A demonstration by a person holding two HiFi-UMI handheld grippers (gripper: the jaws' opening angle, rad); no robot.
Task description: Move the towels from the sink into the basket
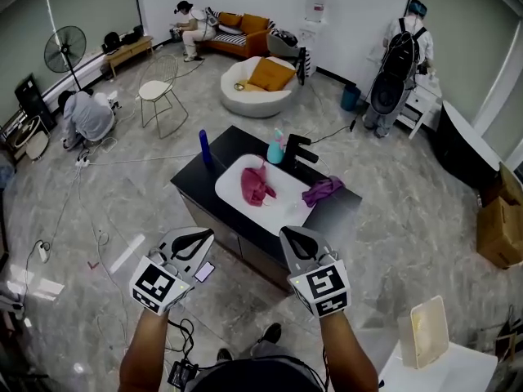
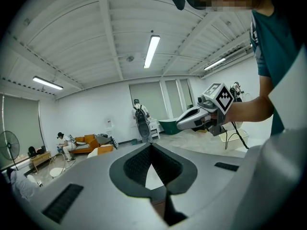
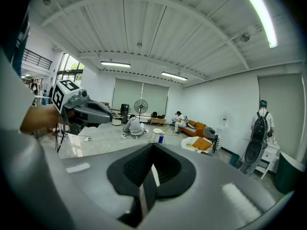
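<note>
A pink towel point(image 1: 257, 186) lies bunched in the white sink point(image 1: 231, 180), which is set in a black counter. A purple towel point(image 1: 323, 191) is draped over the sink's right rim. A pale basket point(image 1: 427, 331) stands on a white table at the lower right. My left gripper point(image 1: 200, 235) point(image 2: 152, 145) and right gripper point(image 1: 292, 235) point(image 3: 153, 145) are held side by side in the air, short of the counter's near edge. Both are shut with nothing in them. Both gripper views look out across the room and show no towel.
On the counter stand a blue bottle point(image 1: 204, 147), a teal soap bottle point(image 1: 276, 148) and a black faucet point(image 1: 296, 149). Cables point(image 1: 98, 235) trail over the floor at left. A wire chair point(image 1: 159, 95), a fan point(image 1: 65, 49) and several people are farther off.
</note>
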